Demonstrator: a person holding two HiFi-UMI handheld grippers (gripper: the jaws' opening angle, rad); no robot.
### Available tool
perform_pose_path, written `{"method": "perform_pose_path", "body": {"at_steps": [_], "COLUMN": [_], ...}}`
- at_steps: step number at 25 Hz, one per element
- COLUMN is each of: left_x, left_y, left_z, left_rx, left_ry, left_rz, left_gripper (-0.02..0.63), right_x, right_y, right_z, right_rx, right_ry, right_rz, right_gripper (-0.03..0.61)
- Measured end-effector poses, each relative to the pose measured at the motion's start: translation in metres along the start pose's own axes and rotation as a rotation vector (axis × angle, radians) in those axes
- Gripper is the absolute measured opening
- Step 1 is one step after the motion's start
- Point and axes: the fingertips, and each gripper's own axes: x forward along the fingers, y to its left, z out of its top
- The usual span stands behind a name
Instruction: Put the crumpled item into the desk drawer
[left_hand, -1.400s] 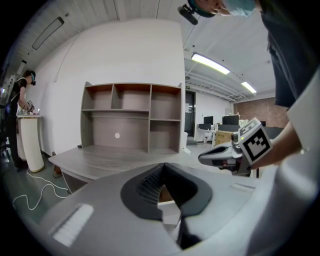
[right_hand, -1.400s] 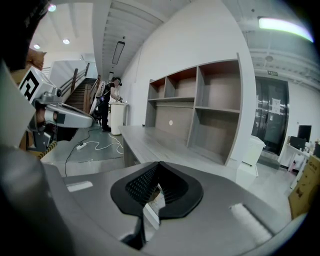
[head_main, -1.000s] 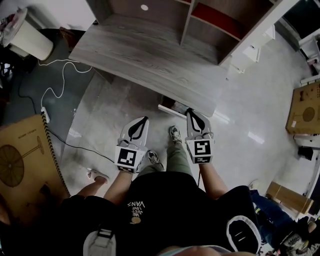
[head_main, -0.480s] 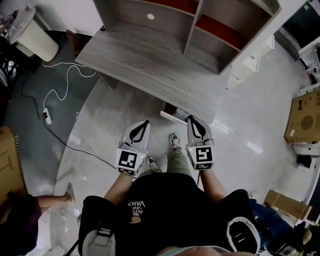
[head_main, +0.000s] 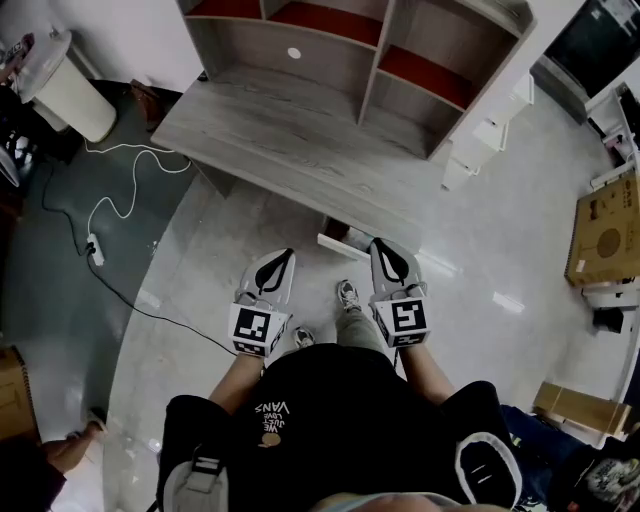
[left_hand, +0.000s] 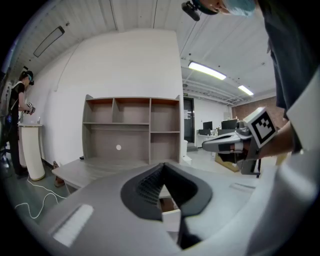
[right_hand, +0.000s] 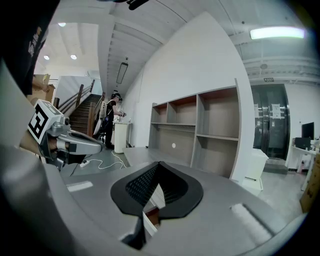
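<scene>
Jaws of the left gripper and right gripper are pressed together, empty. Both hover near the front edge of the desk, by its part-open drawer.

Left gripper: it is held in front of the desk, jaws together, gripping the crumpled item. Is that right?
Not quite. The left gripper is held in front of the desk with its jaws together, but it grips nothing; there is nothing between them. The left gripper view shows this.
</scene>
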Motion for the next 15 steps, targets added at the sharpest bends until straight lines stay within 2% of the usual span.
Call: {"method": "perform_pose_path", "body": {"at_steps": [10,15], "left_x": [-0.003,-0.006], "left_y": [-0.003,-0.001], "left_z": [0.011,0.017], "left_rx": [-0.004,0.022], "left_ry": [-0.016,-0.029], "left_rz": [-0.025,-0.03], "left_gripper": [0.051,0.051], "right_x": [-0.014,-0.015], "right_y": [0.003,0.003], "right_z": [0.015,0.023], "right_rx": [0.021,0.032], "right_ry": [-0.036,-0.069], "right_rz": [-0.004,-0.009], "right_gripper": [0.002,0.002]}}
